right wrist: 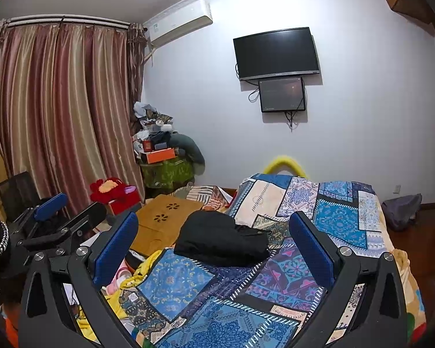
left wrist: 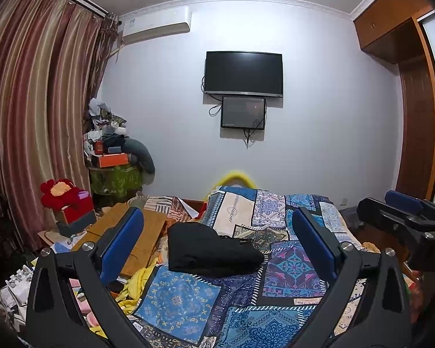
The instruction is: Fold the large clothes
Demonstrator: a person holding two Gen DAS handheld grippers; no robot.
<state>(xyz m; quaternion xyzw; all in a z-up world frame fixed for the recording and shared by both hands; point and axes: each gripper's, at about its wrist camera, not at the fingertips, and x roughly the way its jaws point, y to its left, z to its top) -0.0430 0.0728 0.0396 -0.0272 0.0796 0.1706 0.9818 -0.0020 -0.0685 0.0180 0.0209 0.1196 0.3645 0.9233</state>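
Ahead, beyond both grippers' spread fingers (left wrist: 313, 243), lies folded black garment (left wrist: 214, 249).

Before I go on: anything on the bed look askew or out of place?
The black garment sits in a neat folded bundle on the patchwork bedspread, apart from both open grippers. Only oddity: crumpled yellow cloth spilling past the bedspread's left edge.

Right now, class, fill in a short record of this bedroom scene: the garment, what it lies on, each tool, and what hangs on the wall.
garment: black fabric garment, already folded into a compact bundle
surface: blue patchwork-patterned bedspread; the garment lies on it
left tool: left tool, open, holding nothing
right tool: right tool, open, holding nothing
wall: dark flat-screen television with a smaller dark screen mounted below it
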